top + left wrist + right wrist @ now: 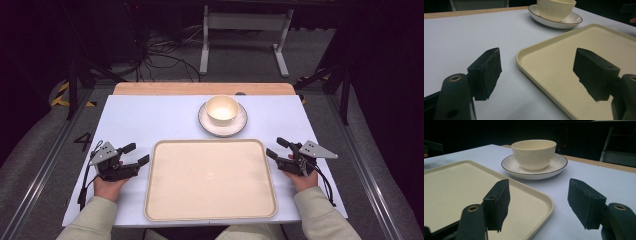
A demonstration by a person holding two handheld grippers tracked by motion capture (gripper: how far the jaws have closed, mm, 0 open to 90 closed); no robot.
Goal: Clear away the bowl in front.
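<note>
Tray (210,180), cream and bare, lies flat on the pale worktop (150,115) straight in front of me, its long side running across. Beyond its far edge, near but not touching, a cream bowl (222,109) stands upright on a white saucer (240,122) with a thin dark rim. My left gripper (138,154) rests at the tray's left edge, hand low on the worktop, fingers (486,73) released and spread wide with nothing between them; in the left gripper view one finger hangs over bare worktop, the other over the tray's near corner area, and the tray's rounded corner (520,56) sits between the two. My right gripper (276,147) sits just beside the tray's right edge, its fingers (497,203) likewise released and empty, pointing inward and forward. In the right gripper view the bowl (534,153) and saucer (559,166) stand ahead, roughly centred between the spread fingers, with the tray's corner (546,206) below them; one finger overhangs the tray, the other the worktop. Both sleeves are light coloured. Neither gripper touches tray, bowl or saucer.
</note>
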